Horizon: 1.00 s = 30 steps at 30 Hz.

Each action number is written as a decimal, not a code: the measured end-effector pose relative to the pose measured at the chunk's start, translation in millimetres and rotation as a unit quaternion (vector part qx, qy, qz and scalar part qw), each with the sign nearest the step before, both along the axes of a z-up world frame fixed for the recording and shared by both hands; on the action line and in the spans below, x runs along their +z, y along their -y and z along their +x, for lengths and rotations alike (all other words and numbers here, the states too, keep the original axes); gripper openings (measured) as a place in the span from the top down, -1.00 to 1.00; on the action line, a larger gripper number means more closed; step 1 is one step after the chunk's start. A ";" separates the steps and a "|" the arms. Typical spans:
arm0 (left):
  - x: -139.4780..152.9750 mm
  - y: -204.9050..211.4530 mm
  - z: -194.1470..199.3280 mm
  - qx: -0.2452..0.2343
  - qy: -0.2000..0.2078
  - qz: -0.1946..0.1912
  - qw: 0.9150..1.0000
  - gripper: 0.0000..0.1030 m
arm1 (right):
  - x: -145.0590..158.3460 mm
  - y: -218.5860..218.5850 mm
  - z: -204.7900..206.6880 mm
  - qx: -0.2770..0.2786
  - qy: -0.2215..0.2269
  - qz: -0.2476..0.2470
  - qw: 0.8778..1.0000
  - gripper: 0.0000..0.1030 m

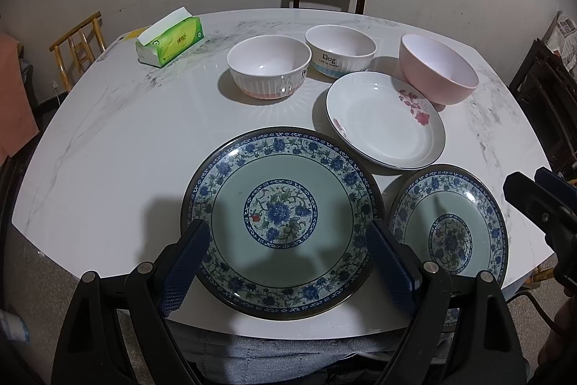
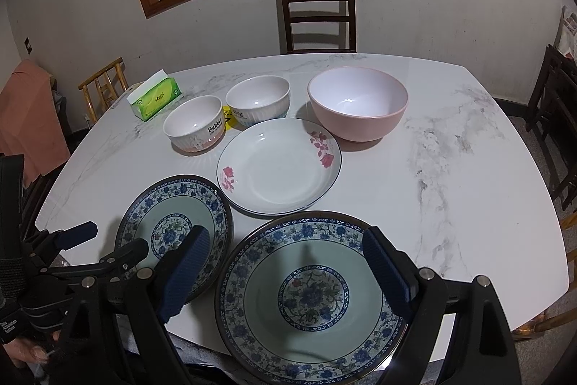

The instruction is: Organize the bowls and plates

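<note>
On a white marble-patterned table (image 2: 468, 175) lie three plates and three bowls, none stacked yet. Nearest the person are two blue-and-white floral plates. The one on the left (image 1: 281, 222) sits under the left hand-held gripper (image 1: 288, 262), whose blue ribbed pads stand wide apart, framing the plate's sides in the view without gripping it. The one on the right (image 2: 306, 294) lies below the right hand-held gripper (image 2: 288, 269), likewise spread wide and holding nothing. Each plate looks larger in its own wrist view, so their true relative size cannot be told.

Just behind these two rests a white plate with pink roses (image 2: 279, 166), its near rim close to both blue plates; contact cannot be judged. Farther back stand a ribbed bowl with a rabbit motif (image 2: 194, 125), a second ribbed bowl lettered "Dog" (image 1: 340, 51) just beside it, and a large pink bowl (image 2: 357, 103) to the right. A green tissue pack (image 2: 155, 98) sits at the far left of the table.

The open, hovering stance of both hand-held grippers suggests the work is at its start: each is lined up with the plate closest to it, probably so that one can be lifted by its rim and set on another. The bowls, being alike in shape, would likely be nested afterwards. Glazed rims may slip in the pads.
</note>
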<state>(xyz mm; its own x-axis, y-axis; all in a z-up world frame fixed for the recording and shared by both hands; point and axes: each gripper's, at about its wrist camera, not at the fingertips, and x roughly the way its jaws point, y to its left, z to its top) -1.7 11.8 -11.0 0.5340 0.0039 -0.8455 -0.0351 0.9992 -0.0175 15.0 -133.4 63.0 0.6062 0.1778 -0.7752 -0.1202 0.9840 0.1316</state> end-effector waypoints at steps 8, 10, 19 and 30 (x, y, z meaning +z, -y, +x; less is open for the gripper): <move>0.4 0.7 0.8 0.000 0.000 0.000 1.000 -0.68 | -0.2 0.2 -0.3 0.001 0.000 0.001 1.000 -0.73; 0.0 -0.5 0.1 0.000 -0.001 0.000 1.000 -0.67 | -0.2 0.2 -0.7 0.002 0.000 0.002 1.000 -0.73; -0.6 1.0 0.0 0.000 0.000 0.001 1.000 -0.68 | -0.2 -0.8 -2.1 0.005 -0.002 0.004 1.000 -0.73; -3.8 0.0 -1.0 0.002 -0.002 -0.002 1.000 -0.65 | -3.3 -2.2 2.4 0.013 -0.009 0.007 1.000 -0.73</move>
<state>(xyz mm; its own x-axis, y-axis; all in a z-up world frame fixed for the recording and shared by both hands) -2.7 11.7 -14.7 0.5308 0.0035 -0.8475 -0.0394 0.9990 -0.0206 17.4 -131.2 59.7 0.5877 0.2043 -0.7829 -0.1431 0.9786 0.1479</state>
